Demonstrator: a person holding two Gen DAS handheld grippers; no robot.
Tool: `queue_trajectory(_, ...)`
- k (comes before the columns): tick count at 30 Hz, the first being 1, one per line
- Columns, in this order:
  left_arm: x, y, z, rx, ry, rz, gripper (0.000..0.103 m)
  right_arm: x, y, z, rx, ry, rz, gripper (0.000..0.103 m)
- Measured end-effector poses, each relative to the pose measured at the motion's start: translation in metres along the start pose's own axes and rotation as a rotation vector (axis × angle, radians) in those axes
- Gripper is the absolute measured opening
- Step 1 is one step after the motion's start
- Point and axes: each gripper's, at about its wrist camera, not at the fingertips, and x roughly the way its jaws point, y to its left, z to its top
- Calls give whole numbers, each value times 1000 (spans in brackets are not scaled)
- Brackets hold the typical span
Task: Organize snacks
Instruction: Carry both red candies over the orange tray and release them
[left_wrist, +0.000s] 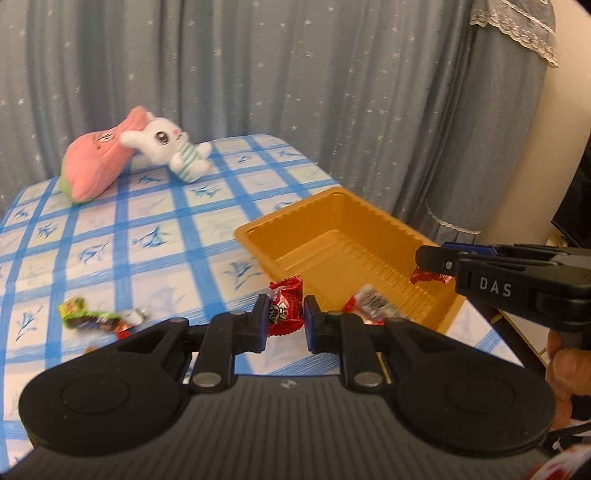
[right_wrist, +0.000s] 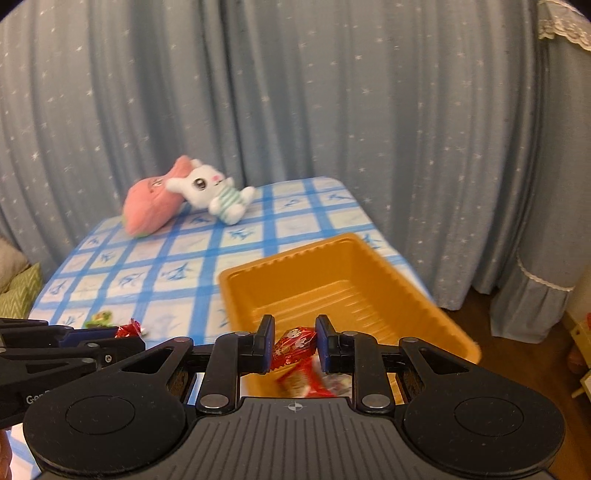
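Observation:
An orange plastic tray (left_wrist: 332, 218) (right_wrist: 332, 258) sits on the blue checked tablecloth. My left gripper (left_wrist: 285, 317) is shut on a red candy (left_wrist: 285, 306) just left of the tray's near corner. My right gripper (right_wrist: 295, 343) is shut on another red candy (right_wrist: 295, 345) above the tray's near end; it shows in the left wrist view (left_wrist: 430, 264) with its candy (left_wrist: 428, 276). A red-and-white candy (left_wrist: 371, 304) lies in the tray, blurred in the right wrist view (right_wrist: 314, 384). A green-wrapped snack (left_wrist: 88, 315) (right_wrist: 99, 318) lies on the cloth to the left.
A pink plush (left_wrist: 98, 160) (right_wrist: 153, 206) and a white bunny plush (left_wrist: 166, 147) (right_wrist: 214, 194) lie at the table's far end. Blue starred curtains (left_wrist: 295, 74) hang behind. The table's right edge runs just beyond the tray.

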Motion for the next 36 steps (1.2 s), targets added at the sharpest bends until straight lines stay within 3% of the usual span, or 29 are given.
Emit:
queue_trajectory(11, 27, -33, 19, 41, 5, -44, 17, 3, -35, 6, 46, -5, -29, 24)
queue_trajectory(27, 81, -46, 34, 52, 48, -87, 17, 39, -64, 8, 86, 37, -45, 24)
queue_trajectory(29, 88, -45, 35, 48, 48, -93, 20, 42, -67, 8, 89, 41, -46, 24)
queue_trajectory(31, 93, -43, 35, 42, 56, -88, 31, 44, -70, 7, 90, 45, -49, 24)
queue_trajectory(36, 91, -33, 31, 26, 60, -69, 32, 49, -75, 6, 104, 51, -47, 24)
